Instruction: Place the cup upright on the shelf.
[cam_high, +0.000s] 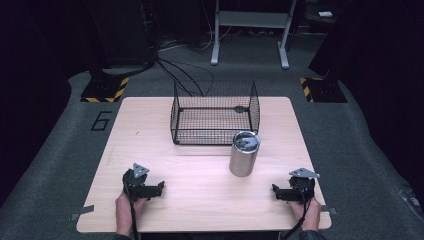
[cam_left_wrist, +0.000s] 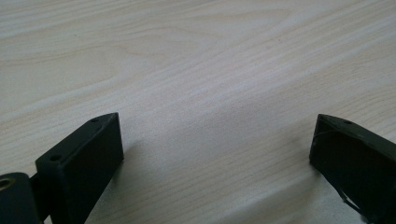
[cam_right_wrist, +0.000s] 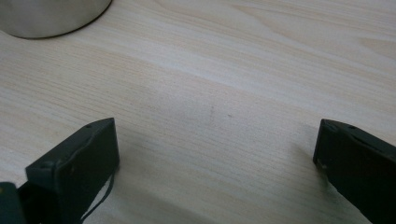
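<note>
Where the person's forearms enter from the near edge, the left gripper (cam_high: 159, 188) and the right gripper (cam_high: 276, 192) rest low on the light wooden table (cam_high: 150, 150), one toward each near corner and well apart from each other. Each is held in a hand, the left hand (cam_high: 126, 206) and the right hand (cam_high: 306, 210), with a cable trailing back toward the person and a grey three-cornered plate on top. In the left gripper view, the left gripper (cam_left_wrist: 215, 140) has its two black jaws spread wide, with bare wood grain between them. In the right gripper view, the right gripper (cam_right_wrist: 215, 140) likewise stands wide apart and grips nothing; the base of a metal tumbler (cam_right_wrist: 49, 16) shows at the upper left corner, clear of the jaws. From the high view, the metal tumbler (cam_high: 243, 153) stands upright right of the table's centre, its lidded top reflecting light. Just behind it sits a black wire basket (cam_high: 176, 112), open at the top, toward the far edge. The tumbler stands just outside the basket's near right corner.
</note>
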